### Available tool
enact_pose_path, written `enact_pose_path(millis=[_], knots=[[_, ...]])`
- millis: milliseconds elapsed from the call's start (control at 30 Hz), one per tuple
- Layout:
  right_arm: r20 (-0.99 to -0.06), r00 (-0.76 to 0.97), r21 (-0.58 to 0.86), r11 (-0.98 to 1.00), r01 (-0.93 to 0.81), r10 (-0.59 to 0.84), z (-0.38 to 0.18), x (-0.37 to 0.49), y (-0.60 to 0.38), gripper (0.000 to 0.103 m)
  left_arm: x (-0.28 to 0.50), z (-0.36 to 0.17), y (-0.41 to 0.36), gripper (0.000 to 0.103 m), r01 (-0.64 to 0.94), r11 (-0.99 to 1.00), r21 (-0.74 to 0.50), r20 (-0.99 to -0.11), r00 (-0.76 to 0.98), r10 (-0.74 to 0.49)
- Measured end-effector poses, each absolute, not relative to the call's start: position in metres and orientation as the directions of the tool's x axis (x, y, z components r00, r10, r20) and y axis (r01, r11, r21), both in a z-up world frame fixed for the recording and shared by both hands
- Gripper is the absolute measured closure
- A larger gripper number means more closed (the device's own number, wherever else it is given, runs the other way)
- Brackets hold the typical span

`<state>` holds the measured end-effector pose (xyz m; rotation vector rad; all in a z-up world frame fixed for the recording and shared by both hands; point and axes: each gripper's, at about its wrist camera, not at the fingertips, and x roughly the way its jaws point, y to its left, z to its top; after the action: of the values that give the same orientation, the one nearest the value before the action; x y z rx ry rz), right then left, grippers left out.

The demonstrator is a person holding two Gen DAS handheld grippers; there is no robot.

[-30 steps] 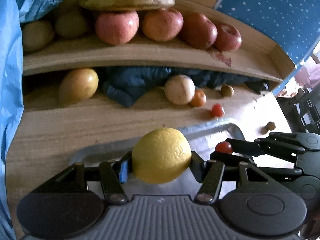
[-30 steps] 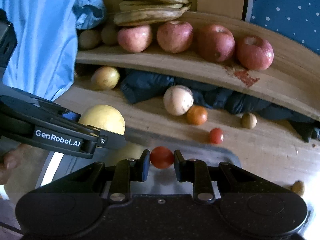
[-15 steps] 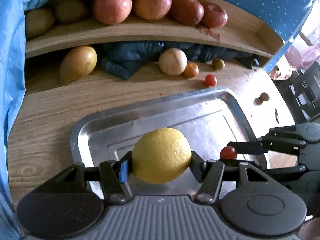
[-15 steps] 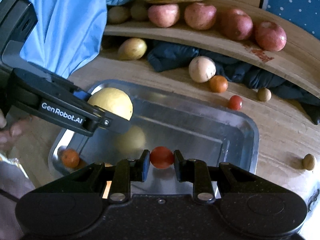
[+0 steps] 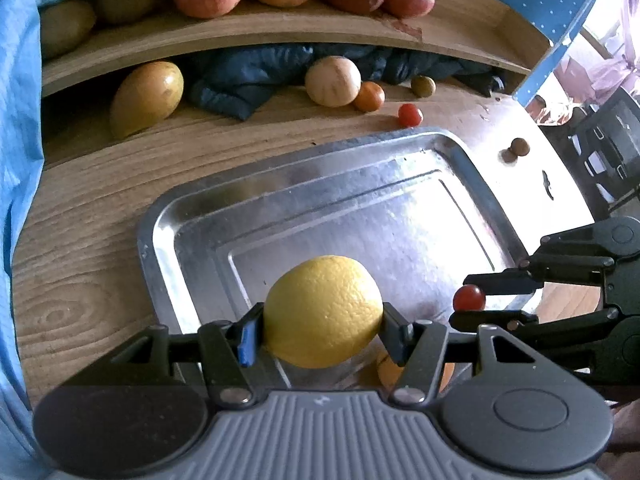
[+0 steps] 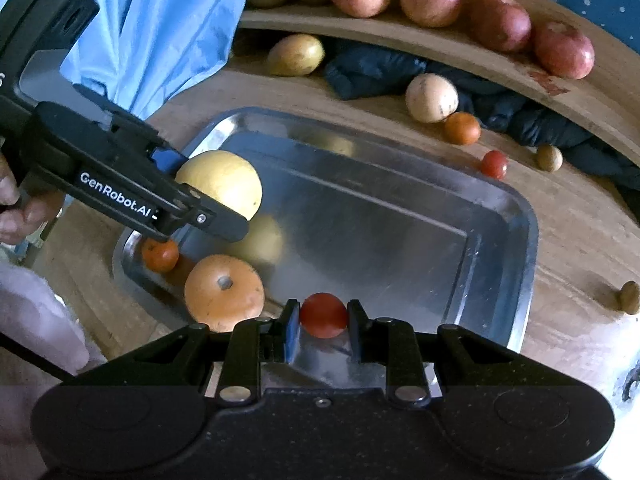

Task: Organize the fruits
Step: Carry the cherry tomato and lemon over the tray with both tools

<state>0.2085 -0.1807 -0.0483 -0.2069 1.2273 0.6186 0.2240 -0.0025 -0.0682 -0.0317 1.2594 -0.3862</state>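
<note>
My left gripper (image 5: 322, 322) is shut on a yellow lemon (image 5: 323, 311) and holds it above the near left part of a metal tray (image 5: 168, 216). My right gripper (image 6: 323, 320) is shut on a small red cherry tomato (image 6: 323, 314) above the tray's near edge (image 6: 524, 264). The right gripper with its tomato also shows in the left wrist view (image 5: 469, 298). The left gripper with the lemon also shows in the right wrist view (image 6: 222, 186). In the tray lie an orange (image 6: 224, 292) and a small tangerine (image 6: 160, 254).
On the wooden table behind the tray lie a pale round fruit (image 6: 431, 97), a small orange (image 6: 462, 128), a cherry tomato (image 6: 494, 164), a mango (image 6: 295, 55) and a dark cloth (image 6: 372, 72). A wooden shelf (image 6: 440, 40) above holds several apples. Blue fabric (image 6: 160, 28) hangs at left.
Both grippers have pulled back from the shelf with their fruits held. The tray has come into fuller view below them, and the orange and tangerine in it now show.
</note>
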Motion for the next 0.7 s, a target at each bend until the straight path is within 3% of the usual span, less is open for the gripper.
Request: enact_pose_path(millis=[700], knots=[[-0.932,0.154,0.185,0.799,-0.572,0.327,-0.054,0.195,-0.168,0.076,0.219,-0.071,-0.003,0.039,0.28,0.938,-0.207,-0.933,0.233,-0.275]])
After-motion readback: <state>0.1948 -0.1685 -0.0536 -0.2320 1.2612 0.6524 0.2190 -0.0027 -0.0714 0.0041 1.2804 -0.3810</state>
